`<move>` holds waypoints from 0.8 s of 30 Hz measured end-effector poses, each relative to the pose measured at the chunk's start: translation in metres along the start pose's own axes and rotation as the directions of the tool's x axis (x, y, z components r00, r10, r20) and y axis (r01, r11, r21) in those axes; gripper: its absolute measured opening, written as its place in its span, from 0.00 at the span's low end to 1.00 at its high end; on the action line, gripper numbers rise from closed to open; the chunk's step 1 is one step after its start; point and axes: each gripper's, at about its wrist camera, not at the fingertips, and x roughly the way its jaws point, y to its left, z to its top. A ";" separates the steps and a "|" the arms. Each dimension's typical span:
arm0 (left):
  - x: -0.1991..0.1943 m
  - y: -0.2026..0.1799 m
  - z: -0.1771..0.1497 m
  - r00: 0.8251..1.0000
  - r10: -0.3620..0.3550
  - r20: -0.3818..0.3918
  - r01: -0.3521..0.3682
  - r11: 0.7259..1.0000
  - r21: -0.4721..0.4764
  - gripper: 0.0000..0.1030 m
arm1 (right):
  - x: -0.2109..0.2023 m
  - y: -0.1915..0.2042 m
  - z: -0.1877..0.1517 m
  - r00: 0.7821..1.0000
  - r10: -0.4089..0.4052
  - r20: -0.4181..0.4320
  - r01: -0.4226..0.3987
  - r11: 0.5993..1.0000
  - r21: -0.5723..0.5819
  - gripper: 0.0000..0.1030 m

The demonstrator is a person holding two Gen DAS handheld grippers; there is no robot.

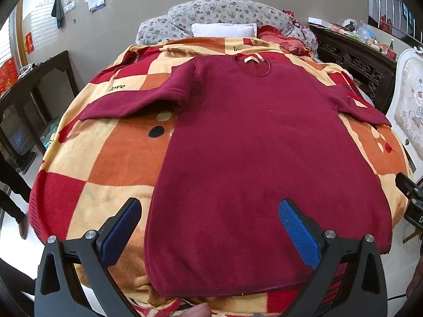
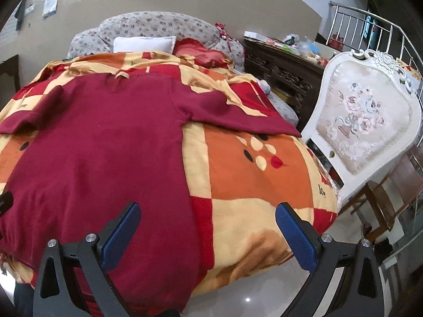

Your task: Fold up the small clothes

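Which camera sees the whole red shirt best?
The left wrist view: the red shirt lies whole there, both sleeves, collar and hem. The right wrist view cuts off its left sleeve and hem corner.

The maroon shirt (image 2: pixel 100 163) runs off the right-wrist view's left edge, hiding its left sleeve's end.

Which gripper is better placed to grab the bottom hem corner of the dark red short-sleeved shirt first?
Left gripper, probably: its open jaws straddle the dark red short-sleeved shirt's side edge. The right gripper, also open, sits similarly.
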 end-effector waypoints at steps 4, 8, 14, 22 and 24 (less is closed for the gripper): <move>-0.001 0.000 -0.001 1.000 0.000 0.000 0.000 1.000 -0.004 1.00 | 0.002 0.001 -0.001 1.000 0.014 -0.011 -0.013 1.000 0.004 1.00; -0.001 0.002 -0.001 1.000 -0.001 0.000 0.001 1.000 -0.002 1.00 | 0.005 0.002 -0.002 1.000 0.024 -0.019 -0.024 1.000 0.008 1.00; 0.000 0.000 -0.001 1.000 0.010 -0.004 -0.010 1.000 -0.002 1.00 | 0.008 0.005 -0.005 0.998 0.049 -0.031 -0.049 0.999 0.001 1.00; 0.000 -0.003 0.001 0.999 0.042 0.001 -0.042 0.999 0.006 1.00 | -0.006 0.004 -0.006 0.983 0.176 0.045 -0.178 0.983 0.043 1.00; 0.001 -0.001 0.002 0.999 0.045 0.001 -0.045 0.999 0.003 1.00 | -0.010 0.006 -0.005 0.979 0.194 0.065 -0.196 0.980 0.031 1.00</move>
